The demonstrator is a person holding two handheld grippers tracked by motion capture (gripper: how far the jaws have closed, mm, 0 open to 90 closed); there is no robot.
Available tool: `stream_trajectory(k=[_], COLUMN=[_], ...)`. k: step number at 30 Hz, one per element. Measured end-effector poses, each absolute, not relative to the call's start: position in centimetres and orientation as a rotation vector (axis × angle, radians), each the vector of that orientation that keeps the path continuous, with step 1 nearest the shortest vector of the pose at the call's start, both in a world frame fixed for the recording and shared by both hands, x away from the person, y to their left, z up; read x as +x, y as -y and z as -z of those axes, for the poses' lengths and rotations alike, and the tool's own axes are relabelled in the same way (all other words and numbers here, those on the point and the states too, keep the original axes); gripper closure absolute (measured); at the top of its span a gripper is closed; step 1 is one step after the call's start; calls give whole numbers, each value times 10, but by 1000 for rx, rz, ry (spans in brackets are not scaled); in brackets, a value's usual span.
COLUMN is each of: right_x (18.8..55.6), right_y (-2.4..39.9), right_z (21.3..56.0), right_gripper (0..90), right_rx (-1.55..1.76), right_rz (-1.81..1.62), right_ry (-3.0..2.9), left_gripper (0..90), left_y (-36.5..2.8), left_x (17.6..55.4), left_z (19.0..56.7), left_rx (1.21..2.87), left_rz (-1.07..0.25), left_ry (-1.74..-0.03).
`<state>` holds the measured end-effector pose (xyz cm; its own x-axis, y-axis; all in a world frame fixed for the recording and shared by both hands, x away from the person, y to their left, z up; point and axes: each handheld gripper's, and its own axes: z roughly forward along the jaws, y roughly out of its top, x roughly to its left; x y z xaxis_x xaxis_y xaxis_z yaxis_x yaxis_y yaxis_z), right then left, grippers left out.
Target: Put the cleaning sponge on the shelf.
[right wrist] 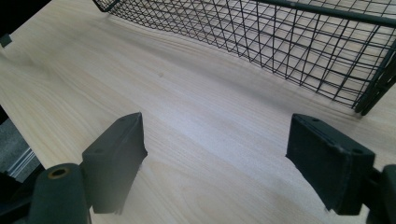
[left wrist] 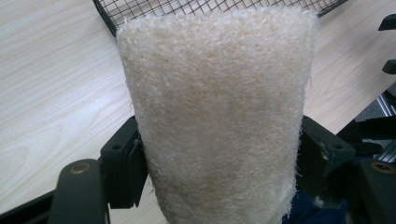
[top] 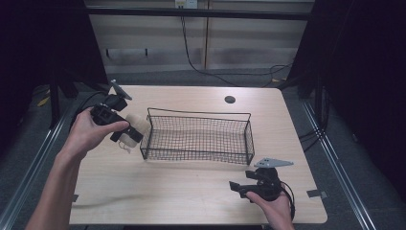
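Far left, high view: our left hand (top: pixel 88 132) carries the left gripper (top: pixel 128 135) raised above the table (top: pixel 191 191), jaws clamped on a cream, fuzzy pad (top: pixel 135 125). It looks like a woolly sponge or plush piece; we cannot name it closer. From the left gripper view the pad (left wrist: pixel 217 116) stands up between the two black jaws, pinched near its lower end. Its bottom is cut off by the frame edge, so how deep the grip sits is unclear. The high, near-end hold probably leaves the free end clear to go over the rim.

Centre: a black wire basket (top: pixel 198 115), long and shallow, sits on the table just right of the pad. Pad and basket look close but apart; touching or not, we cannot tell from above. The basket looks empty so far. Likely step: lifting the pad over the near-left corner (left wrist: pixel 108 21) and in.

Right: our right hand (top: pixel 275 206) rests the right gripper (top: pixel 235 188) low at the table's front edge, well apart from the pad, jaws spread wide with nothing between them. Its own view shows bare wood between the jaws and the basket wall (right wrist: pixel 299 42) beyond. We judge it is parked out of the way, perhaps ready to steady the basket. The basket's far end is cut off there.
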<state>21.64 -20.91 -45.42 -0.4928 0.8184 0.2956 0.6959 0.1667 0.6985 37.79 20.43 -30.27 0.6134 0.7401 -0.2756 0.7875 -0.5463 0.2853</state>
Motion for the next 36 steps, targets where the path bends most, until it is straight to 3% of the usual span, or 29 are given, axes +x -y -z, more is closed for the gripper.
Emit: stream_trajectory(k=[19, 36], right_x=[216, 216], right_y=[209, 209], right_z=[454, 454], right_gripper=[189, 189], right_rx=[1494, 1496], right_rz=[-1239, -1243], right_ry=[-2286, -2289], left_gripper=[286, 286], left_y=[-165, -141], left_x=[397, 414], left_z=[292, 302], left_rx=[2481, 2399], left_rz=[156, 158], left_ry=[-1258, -1375])
